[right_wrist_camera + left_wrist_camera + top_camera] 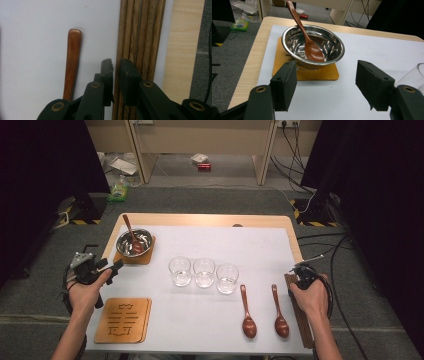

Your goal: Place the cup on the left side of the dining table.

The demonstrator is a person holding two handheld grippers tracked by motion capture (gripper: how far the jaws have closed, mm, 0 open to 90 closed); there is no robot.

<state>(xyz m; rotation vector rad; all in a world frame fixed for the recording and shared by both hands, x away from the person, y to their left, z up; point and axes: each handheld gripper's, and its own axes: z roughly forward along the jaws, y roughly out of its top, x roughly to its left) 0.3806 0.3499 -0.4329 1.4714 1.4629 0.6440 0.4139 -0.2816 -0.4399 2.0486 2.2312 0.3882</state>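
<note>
While your right gripper (115, 65) hangs over the right edge of the table (210, 220), its jaws stand nearly together around the leftmost of the dark wooden chopsticks (140, 35) that lie in a bundle along that edge; whether the pads already press on the stick I cannot tell. Just left of the chopsticks, on the white sheet (250, 245), lies a brown spoon (278, 312) with its handle pointing away from you, and a second spoon (246, 312) lies beside it, further left. Your left gripper (325, 85) is near the left edge with its jaws wide apart and nothing between them. Ahead of it, in the far left corner, a steel bowl (294, 40) sits on a wooden coaster (329, 72), with a third spoon (308, 42) leaning in it. Another coaster (123, 320) lies at the near left corner. Three glasses (203, 271) stand in a row at the middle of the sheet.
</note>
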